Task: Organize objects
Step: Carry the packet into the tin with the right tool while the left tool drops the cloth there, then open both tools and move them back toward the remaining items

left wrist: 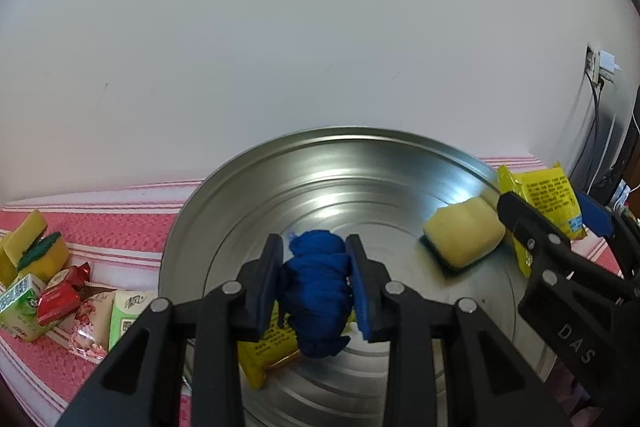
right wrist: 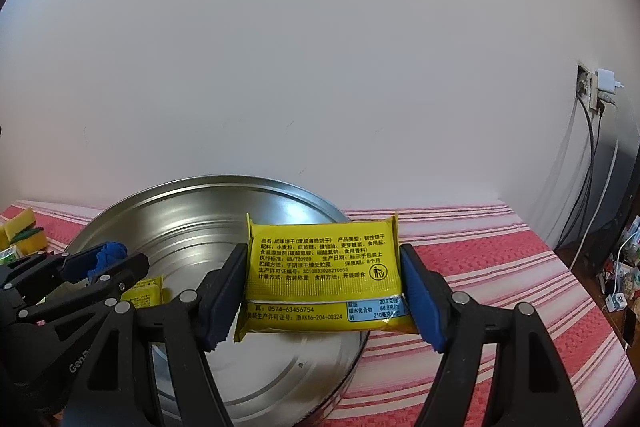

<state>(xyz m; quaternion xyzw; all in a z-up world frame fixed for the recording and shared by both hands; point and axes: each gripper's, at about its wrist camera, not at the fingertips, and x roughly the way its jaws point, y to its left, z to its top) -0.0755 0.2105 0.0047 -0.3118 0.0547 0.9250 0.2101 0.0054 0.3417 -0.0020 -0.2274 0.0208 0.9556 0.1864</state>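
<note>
Clearly mid-delivery: both hands loaded and poised over the big metal tray [left wrist: 248, 195] on the pink striped cloth [right wrist: 500, 267] covering the surface. Left hand-held gripper [left wrist: 316, 287] pinching a wad of blue cloth [left wrist: 316, 291] between its pads, hanging above the tray floor, with a small yellow packet [left wrist: 268, 351] lying in the tray just beneath it. Right hand-held gripper [right wrist: 322, 291] clamped on a yellow biscuit packet [right wrist: 324, 267] by its two short ends, held upright over the tray's near right rim. Already in the tray: a yellow sponge [left wrist: 464, 231] with a green underside, resting toward the right side. Still outside, well apart on the left of the cloth: more sponges [left wrist: 32, 247] and a cluster of small snack packets [left wrist: 60, 307]. Likely step in hand: dropping both loads into the tray. Next move calls for lowering each load close to the tray floor, spreading the jaws to release, keeping the blue wad clear of the packet below if tidy stacking matters, then lifting straight back out and heading left for the leftovers.
</note>
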